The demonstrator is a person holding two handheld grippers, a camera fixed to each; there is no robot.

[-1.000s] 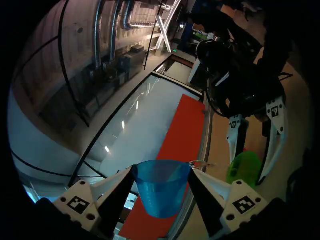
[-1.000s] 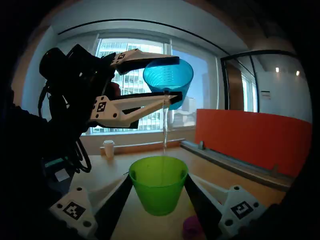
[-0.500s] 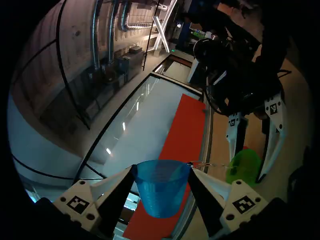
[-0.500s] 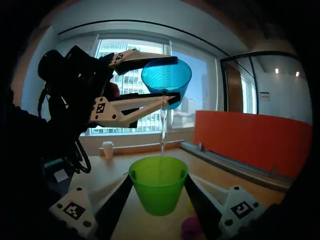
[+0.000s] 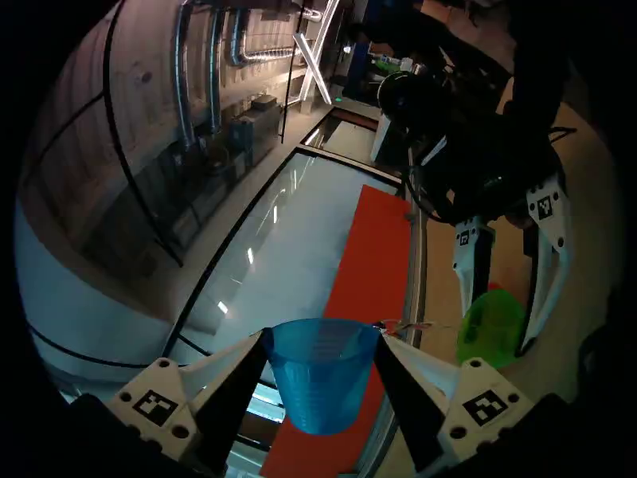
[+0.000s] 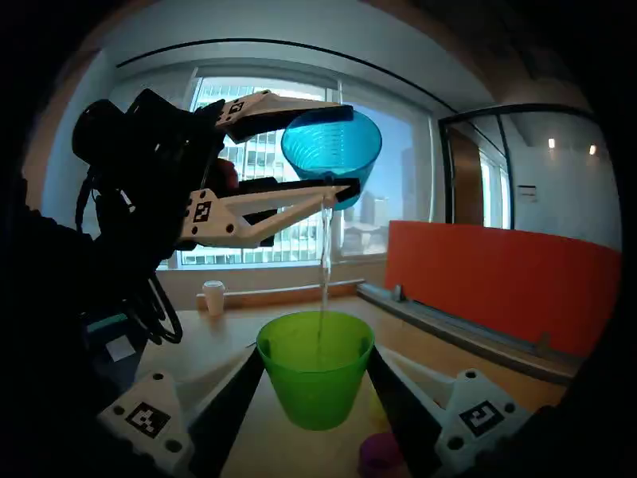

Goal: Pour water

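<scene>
My left gripper (image 5: pixel 321 374) is shut on a clear blue cup (image 5: pixel 321 381), tipped on its side. In the right gripper view that blue cup (image 6: pixel 330 153) hangs high between the left gripper's white fingers (image 6: pixel 263 213), and a thin stream of water (image 6: pixel 322 263) runs from its rim down into the green cup (image 6: pixel 315 374). My right gripper (image 6: pixel 315 382) is shut on this green cup and holds it upright above the wooden table (image 6: pixel 271 446). The left gripper view shows the green cup (image 5: pixel 489 328) and the right gripper (image 5: pixel 509 334) at the right.
An orange partition (image 6: pixel 509 279) with a metal rail runs along the table's right side. A small white paper cup (image 6: pixel 214 296) stands by the window sill. A purple object (image 6: pixel 381 456) lies on the table under the green cup. A dark sleeve and cables (image 6: pixel 119 263) fill the left.
The blue cup has tipped a little further and shifted slightly left in the right gripper view. Water keeps streaming into the green cup, which stays in place.
</scene>
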